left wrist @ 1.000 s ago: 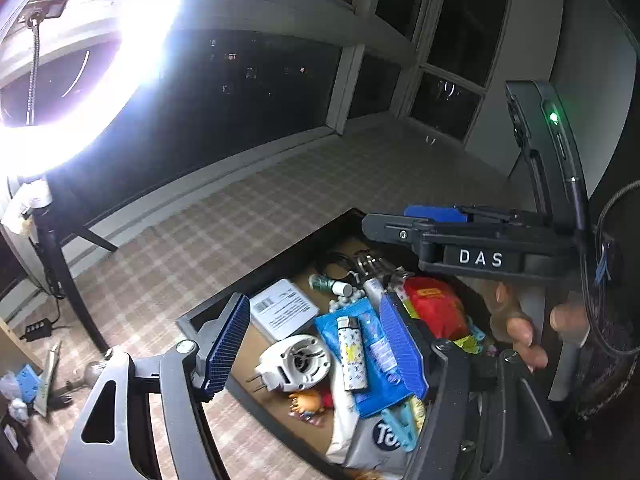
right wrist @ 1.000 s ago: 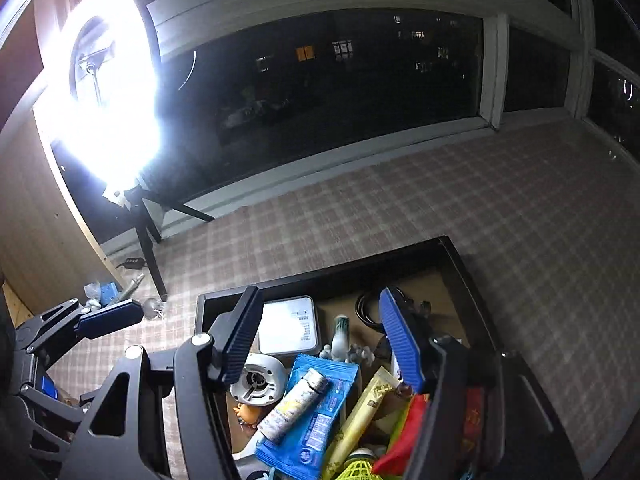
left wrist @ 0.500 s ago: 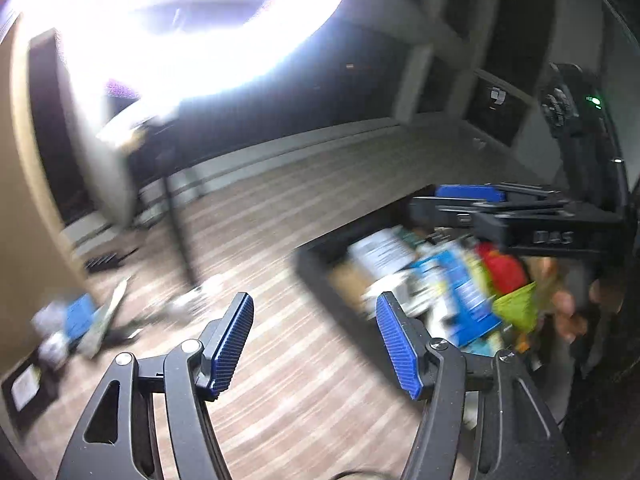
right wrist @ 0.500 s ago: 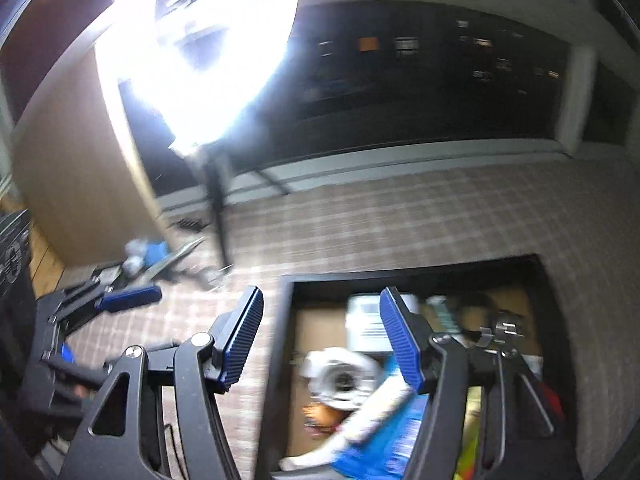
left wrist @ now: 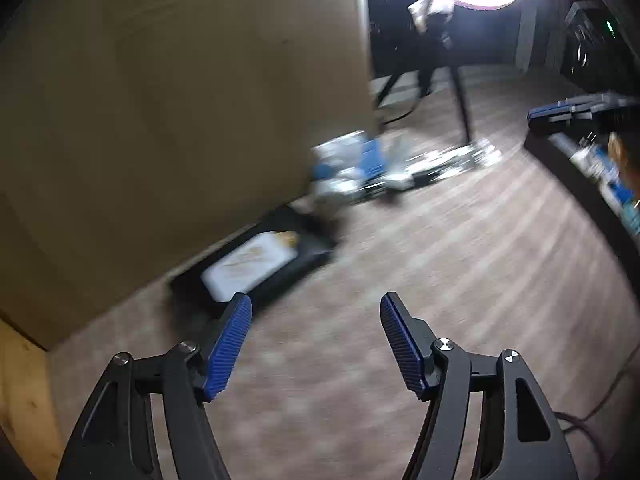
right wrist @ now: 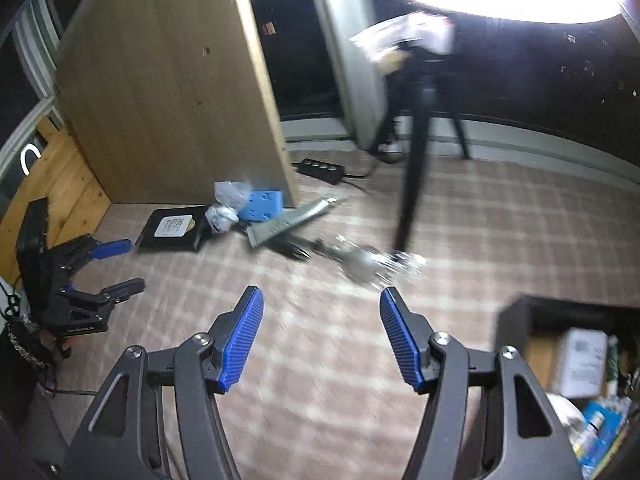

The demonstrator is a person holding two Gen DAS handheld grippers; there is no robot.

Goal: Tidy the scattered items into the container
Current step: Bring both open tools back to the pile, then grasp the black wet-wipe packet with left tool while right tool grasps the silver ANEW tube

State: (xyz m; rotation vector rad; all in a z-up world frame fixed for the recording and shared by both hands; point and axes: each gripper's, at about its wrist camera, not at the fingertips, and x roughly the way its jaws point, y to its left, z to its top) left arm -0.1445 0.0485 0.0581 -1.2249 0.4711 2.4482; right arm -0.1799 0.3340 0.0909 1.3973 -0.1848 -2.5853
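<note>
Both grippers, left gripper (left wrist: 316, 340) and right gripper (right wrist: 322, 336), hang with jaws spread wide and nothing between them above the checked carpet (right wrist: 320, 280). Scattered items (right wrist: 256, 216), blurred, lie beside the wooden panel (right wrist: 172, 80): a black tray (right wrist: 172, 232), a blue box (right wrist: 262, 204). At lower right, the black container (right wrist: 560, 312) holds assorted things.
</note>
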